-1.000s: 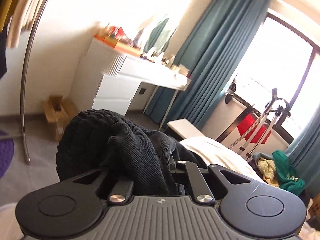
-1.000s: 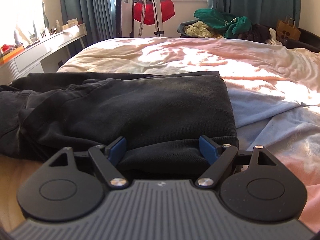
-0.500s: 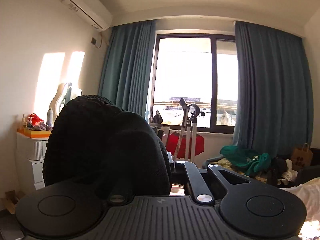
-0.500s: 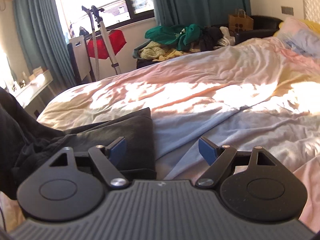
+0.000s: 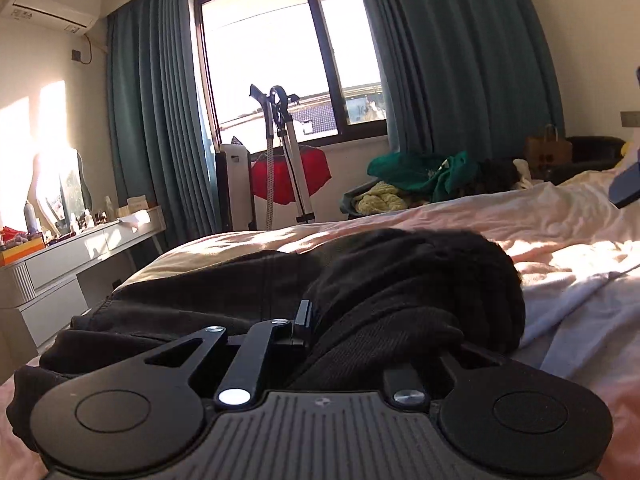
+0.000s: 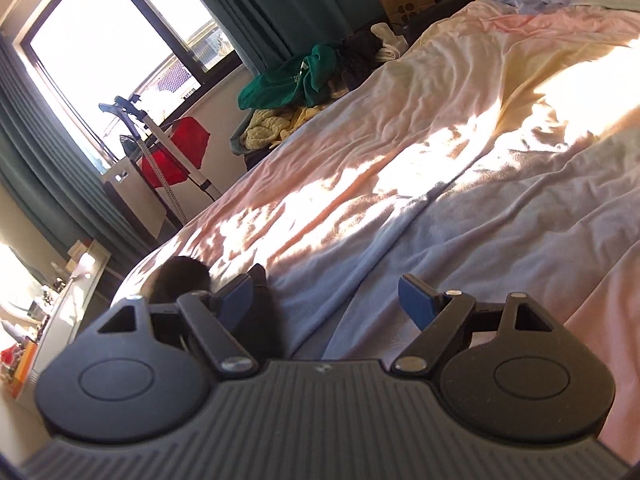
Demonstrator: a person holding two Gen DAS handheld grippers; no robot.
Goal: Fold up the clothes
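Clearly the left gripper [image 5: 372, 320] has its jaws clenched on a bunch of the black garment [image 5: 404, 276]: one finger shows just left of the cloth, while the other is buried under the knit fold that bulges up and over the right side of the tool. From that pinch the garment spreads away to the left as a flatter dark layer lying on the bed [image 5: 560, 216], its hem reaching the near left edge of the mattress.

The right gripper [image 6: 326, 300] has its jaws released and wide apart, the blue pads [image 6: 416, 300] holding nothing, with pale blue sheet visible between them. Just behind its left finger a small part of the black garment [image 6: 180, 276] shows on the bed, beside the tool but not between the pads. The bedding [image 6: 440, 160] is wrinkled pink and pale blue, with bright sun patches across the middle.

Further out, a pile of green and yellow clothes [image 5: 416, 184] sits past the foot of the bed, near a brown paper bag [image 5: 548, 152]. A garment steamer [image 5: 280, 152] with something red behind it stands before the window [image 5: 280, 60], teal curtains [image 5: 160, 120] hang on both sides, and a white dresser [image 5: 80, 248] carrying bottles lines the left wall.
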